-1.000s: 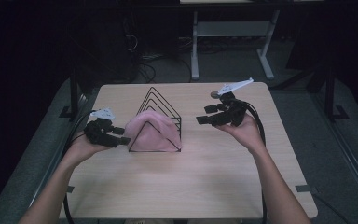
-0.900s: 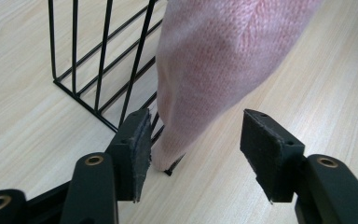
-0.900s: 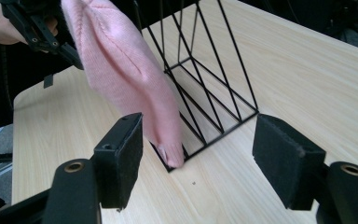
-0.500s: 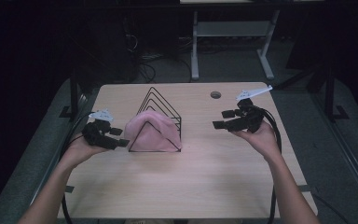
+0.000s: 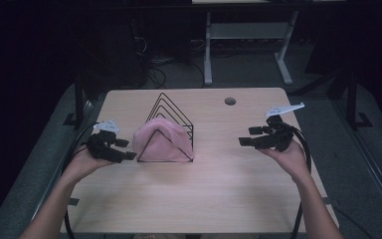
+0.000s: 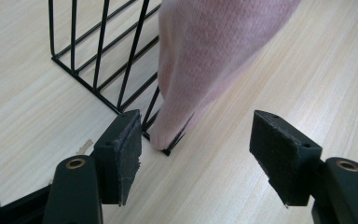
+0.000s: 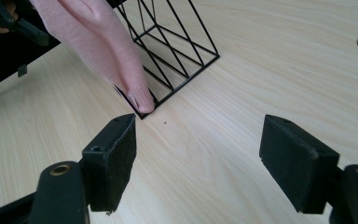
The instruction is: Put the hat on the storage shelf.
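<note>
The left tongs (image 5: pixel 122 150) sit low over the worktop (image 5: pixel 219 194) just beside the near left corner of the black wire rack (image 5: pixel 176 112), jaws spread wide and having just been opening. In the left gripper view the pads (image 6: pixel 121 156) hold nothing; the rack's corner and the hem of the pink cloth (image 5: pixel 160 142) lie just beyond them, untouched. The cloth hangs draped over the rack's front wires, its lower edges reaching the worktop. The right tongs (image 5: pixel 248 137) hover well apart from the rack on its right side, jaws likewise wide, just opening further, with bare wood between the pads (image 7: pixel 114 161)
</note>
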`<move>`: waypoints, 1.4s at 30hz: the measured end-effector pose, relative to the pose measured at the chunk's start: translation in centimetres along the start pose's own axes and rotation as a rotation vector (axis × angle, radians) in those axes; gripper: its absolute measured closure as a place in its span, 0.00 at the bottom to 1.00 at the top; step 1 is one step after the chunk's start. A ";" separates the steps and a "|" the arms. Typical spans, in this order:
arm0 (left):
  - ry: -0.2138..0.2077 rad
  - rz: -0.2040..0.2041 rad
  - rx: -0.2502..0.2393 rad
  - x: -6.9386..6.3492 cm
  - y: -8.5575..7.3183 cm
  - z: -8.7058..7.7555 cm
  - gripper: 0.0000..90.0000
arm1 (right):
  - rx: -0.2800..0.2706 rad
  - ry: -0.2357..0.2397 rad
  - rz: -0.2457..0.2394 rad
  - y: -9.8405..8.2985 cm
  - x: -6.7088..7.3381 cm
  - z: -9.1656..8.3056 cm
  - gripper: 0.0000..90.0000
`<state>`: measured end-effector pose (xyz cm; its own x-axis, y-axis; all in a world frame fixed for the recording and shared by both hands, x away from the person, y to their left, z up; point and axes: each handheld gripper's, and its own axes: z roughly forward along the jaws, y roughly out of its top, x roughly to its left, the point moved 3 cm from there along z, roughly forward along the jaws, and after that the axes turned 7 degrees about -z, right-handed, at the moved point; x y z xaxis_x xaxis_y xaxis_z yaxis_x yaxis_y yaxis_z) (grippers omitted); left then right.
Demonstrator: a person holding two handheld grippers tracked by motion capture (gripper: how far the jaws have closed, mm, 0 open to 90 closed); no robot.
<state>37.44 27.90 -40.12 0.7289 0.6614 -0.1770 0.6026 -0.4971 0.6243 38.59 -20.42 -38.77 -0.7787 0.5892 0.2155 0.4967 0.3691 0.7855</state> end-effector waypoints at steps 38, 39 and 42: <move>0.128 -0.051 -0.037 -2.1 -5.0 0.6 0.26 | 0.063 -0.100 0.127 -12.3 0.3 -3.5 0.27; 0.117 -0.063 -0.047 -2.3 -5.1 0.6 0.26 | 0.070 -0.100 0.123 -12.5 0.6 -3.4 0.27; 0.110 -0.088 -0.077 -2.6 -5.6 0.9 0.26 | 0.084 -0.110 0.107 -13.0 1.4 -3.3 0.27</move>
<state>32.47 28.51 -43.84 0.6322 0.7598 -0.1517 0.6324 -0.3928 0.6677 29.78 -26.79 -46.77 -0.6750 0.7021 0.2268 0.6087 0.3562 0.7089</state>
